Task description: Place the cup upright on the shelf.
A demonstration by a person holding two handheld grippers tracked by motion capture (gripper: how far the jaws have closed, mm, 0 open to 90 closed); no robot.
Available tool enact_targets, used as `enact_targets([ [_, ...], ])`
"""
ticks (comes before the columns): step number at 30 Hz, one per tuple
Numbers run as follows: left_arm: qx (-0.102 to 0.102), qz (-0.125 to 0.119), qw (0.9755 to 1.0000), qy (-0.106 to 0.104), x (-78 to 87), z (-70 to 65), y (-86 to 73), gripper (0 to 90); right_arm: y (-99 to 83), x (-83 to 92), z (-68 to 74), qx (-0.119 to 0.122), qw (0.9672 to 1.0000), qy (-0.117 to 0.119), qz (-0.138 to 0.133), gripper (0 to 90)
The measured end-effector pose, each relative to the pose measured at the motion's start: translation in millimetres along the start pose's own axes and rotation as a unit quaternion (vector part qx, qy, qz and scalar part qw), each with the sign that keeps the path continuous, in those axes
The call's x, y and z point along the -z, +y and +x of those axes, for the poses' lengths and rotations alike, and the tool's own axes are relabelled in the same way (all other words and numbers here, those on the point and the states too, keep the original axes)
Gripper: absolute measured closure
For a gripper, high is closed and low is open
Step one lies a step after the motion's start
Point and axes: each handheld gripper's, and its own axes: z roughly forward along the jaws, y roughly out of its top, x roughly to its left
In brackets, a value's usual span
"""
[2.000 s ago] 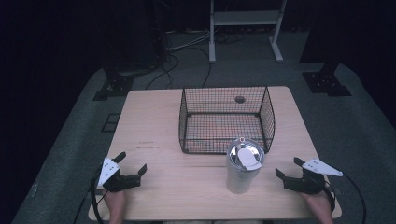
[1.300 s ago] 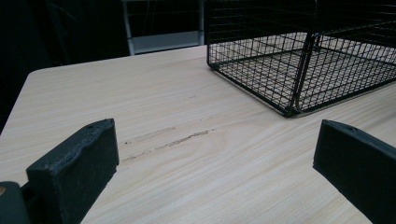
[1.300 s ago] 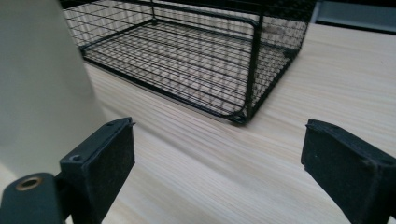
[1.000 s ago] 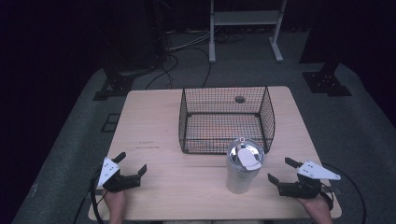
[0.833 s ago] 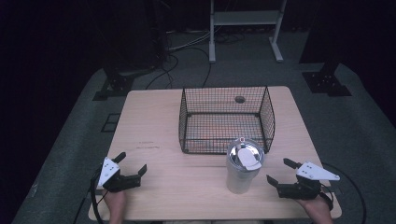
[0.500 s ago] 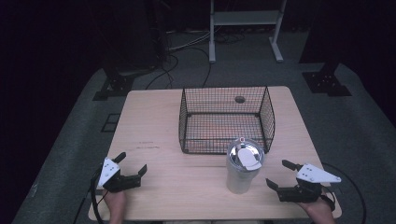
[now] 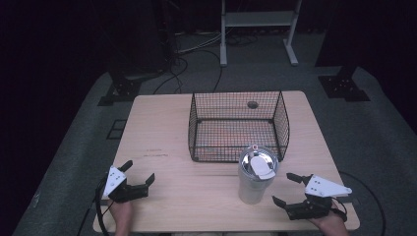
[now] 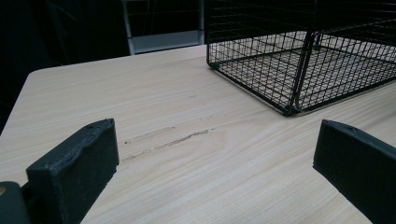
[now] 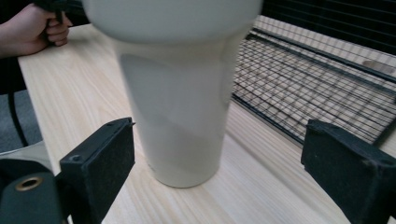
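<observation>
Tumbler (image 7: 256, 175) stands upright at the lower centre-right of the high view, its long axis vertical and its lidded top facing the camera, on the table (image 7: 162, 132) just in front of the wire basket (image 7: 237, 125), close to the basket's near wall (whether they touch I cannot tell). The right gripper (image 7: 290, 192) sits at the lower right of that frame, near the tumbler's base, with its jaws wide apart and pointing toward it. In the right gripper view the tumbler (image 9: 175, 93) rises between the two black jaws but farther off, not yet between the pads. The left gripper (image 7: 138, 178) rests at the lower left, well apart from the tumbler, jaws also apart, with bare wood ahead of it. By my reading the right hand is the nearer one, and a straight push forward at the tumbler's lower body looks like the coming grasp.
</observation>
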Motion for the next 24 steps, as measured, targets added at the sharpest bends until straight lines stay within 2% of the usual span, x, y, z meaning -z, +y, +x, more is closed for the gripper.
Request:
enact_targets([
  [9, 0.001, 0.000, 1.0000, -0.001, 0.1, 0.1, 0.0, 0.0, 4.3, -12.4, 5.7, 0.007, 0.9999, 0.012, 0.000, 9.1],
  [10, 0.000, 0.000, 1.0000, 0.000, 0.1, 0.1, 0.0, 0.0, 5.4, -15.4, 5.2, -0.003, 0.9998, 0.020, -0.003, 9.1],
  [13, 0.000, 0.000, 1.0000, -0.001, 0.1, 0.0, 0.0, 0.0, 6.0, -18.4, 4.6, -0.007, 0.9997, 0.023, -0.003, 9.1],
  [24, -0.001, 0.000, 1.0000, -0.001, 0.1, -0.1, 0.0, 0.0, 17.0, -31.9, 7.0, 0.007, 0.9996, 0.029, -0.001, 9.1],
])
